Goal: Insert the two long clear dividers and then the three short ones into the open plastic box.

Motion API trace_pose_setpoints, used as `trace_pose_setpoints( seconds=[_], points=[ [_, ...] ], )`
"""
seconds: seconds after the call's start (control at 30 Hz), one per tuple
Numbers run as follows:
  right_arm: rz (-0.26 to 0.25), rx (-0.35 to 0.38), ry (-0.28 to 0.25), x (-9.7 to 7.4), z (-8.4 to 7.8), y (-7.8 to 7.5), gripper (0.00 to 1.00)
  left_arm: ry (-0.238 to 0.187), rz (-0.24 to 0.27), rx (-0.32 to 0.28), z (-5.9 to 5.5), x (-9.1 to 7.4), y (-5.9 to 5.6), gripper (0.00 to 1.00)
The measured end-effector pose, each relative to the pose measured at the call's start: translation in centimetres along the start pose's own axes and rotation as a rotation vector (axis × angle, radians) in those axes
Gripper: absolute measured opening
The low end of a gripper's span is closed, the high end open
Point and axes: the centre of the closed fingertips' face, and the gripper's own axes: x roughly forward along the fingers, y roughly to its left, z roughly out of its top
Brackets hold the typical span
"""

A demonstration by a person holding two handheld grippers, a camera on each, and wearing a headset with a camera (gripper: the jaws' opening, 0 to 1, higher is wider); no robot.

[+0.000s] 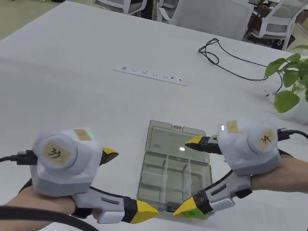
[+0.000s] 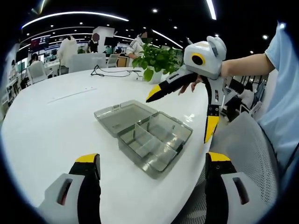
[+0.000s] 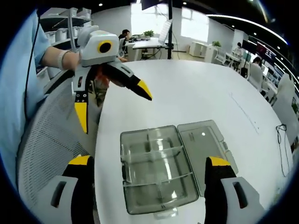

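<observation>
The clear plastic box (image 1: 169, 179) lies open on the white table (image 1: 72, 96), its lid (image 1: 175, 138) flat behind it. Clear dividers (image 1: 166, 174) stand inside and split it into several compartments. My left gripper (image 1: 127, 184) is open just left of the box, with nothing between its yellow tips. My right gripper (image 1: 189, 175) is open over the box's right side, also holding nothing. In the left gripper view the box (image 2: 152, 140) sits ahead of the left gripper (image 2: 152, 157), with the right gripper (image 2: 183, 114) beyond. In the right gripper view the box (image 3: 156, 170) lies between the right gripper's (image 3: 148, 161) jaws.
A white power strip (image 1: 150, 74) lies further back on the table. A black cable (image 1: 226, 57) and a green plant (image 1: 288, 82) are at the back right. A grey mesh chair (image 2: 252, 154) stands at the table's near edge.
</observation>
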Motion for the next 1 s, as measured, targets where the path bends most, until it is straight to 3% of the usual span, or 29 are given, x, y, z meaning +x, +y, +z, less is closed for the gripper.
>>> trace_pose_setpoints(
  seconds=[0.03, 0.23, 0.43, 0.53, 0.73, 1.0],
  points=[
    [-0.011, 0.036, -0.018, -0.3, -0.2, -0.2, 1.00, -0.001, 0.001, 0.000, 0.0, 0.0, 0.0, 0.95],
    [-0.079, 0.073, 0.005, -2.5, -3.1, -1.7, 1.00, -0.010, 0.010, -0.007, 0.2, 0.0, 0.3, 0.95],
    [-0.134, 0.132, 0.066, -4.9, -7.4, -2.8, 0.98, -0.019, 0.016, -0.014, 0.4, 0.0, 0.4, 0.95],
    [-0.147, 0.160, 0.109, -5.8, -9.7, -2.8, 0.97, -0.021, 0.016, -0.016, 0.4, 0.0, 0.4, 0.95],
    [-0.157, 0.182, 0.163, -7.0, -12.6, -3.1, 0.93, -0.019, 0.017, -0.014, 0.4, 0.0, 0.4, 0.94],
    [-0.128, 0.109, 0.294, -7.7, -16.0, -3.3, 0.88, -0.020, 0.022, -0.018, 0.3, -0.2, 0.5, 0.94]
  ],
)
